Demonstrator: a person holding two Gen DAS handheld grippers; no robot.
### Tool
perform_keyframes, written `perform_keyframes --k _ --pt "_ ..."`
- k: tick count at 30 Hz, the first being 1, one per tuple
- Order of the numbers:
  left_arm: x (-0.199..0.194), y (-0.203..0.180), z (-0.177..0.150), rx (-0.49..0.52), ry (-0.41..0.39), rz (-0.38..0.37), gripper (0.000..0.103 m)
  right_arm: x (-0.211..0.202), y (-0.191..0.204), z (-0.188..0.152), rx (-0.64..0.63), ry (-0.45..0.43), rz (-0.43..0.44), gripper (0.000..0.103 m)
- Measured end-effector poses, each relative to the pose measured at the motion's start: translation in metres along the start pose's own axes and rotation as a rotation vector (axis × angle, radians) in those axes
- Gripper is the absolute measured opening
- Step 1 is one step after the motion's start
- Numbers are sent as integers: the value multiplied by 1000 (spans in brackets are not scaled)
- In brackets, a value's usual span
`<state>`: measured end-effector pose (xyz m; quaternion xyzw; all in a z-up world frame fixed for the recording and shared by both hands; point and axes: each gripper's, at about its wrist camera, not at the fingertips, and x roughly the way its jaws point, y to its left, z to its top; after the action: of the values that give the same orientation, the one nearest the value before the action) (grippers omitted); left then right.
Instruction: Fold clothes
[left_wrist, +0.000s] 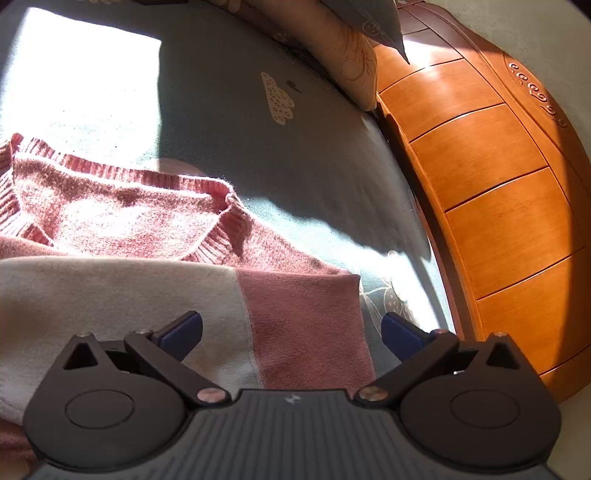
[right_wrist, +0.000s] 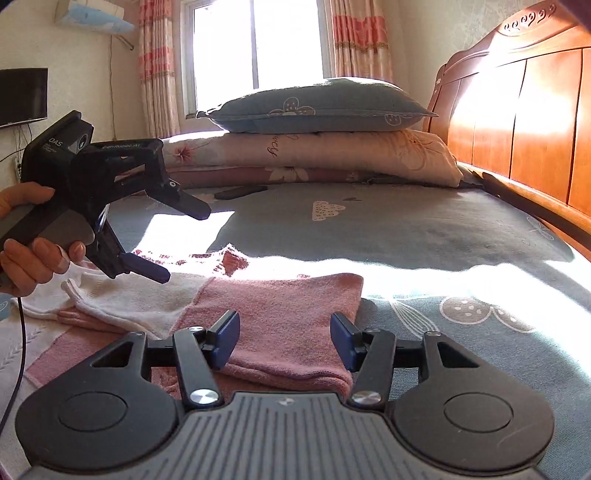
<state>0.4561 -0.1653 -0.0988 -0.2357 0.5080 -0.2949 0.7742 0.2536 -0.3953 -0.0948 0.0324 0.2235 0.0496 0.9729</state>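
Two grippers hang over a wide bed whose grey-blue printed sheet is striped with hard sunlight from the window at the far wall. A carved wooden headboard runs along the right side, and stacked pillows sit against the far end under patterned curtains. A pink and white sweater lies flat on the near part of the sheet, ribbed collar toward the sunlit patch, with one pink-and-white sleeve folded across its body.

The left gripper, held in a hand at the left edge, tilts down with its fingers spread wide above the white part of the sleeve, holding nothing. The right gripper sits low and level, its blue pads apart on either side of the folded pink sleeve end, not pinching it.

To the right of the sweater the sheet lies bare up to the headboard.
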Motion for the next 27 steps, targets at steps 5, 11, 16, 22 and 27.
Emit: perform_keyframes --k 5,11,16,22,27 --pt "7 -14 -12 39 13 -38 102 8 4 -4 -3 60 -23 61" --pt "13 -31 -18 57 16 -117 102 15 -1 -6 15 82 -50 61" --pt "18 -34 -28 72 26 -117 102 17 0 -7 3 94 -63 61" --pt "16 -34 -40 83 23 -114 102 16 -7 -7 34 97 -72 61" --pt "-1 -26 -47 76 -11 -104 102 15 -5 -6 32 90 -65 63"
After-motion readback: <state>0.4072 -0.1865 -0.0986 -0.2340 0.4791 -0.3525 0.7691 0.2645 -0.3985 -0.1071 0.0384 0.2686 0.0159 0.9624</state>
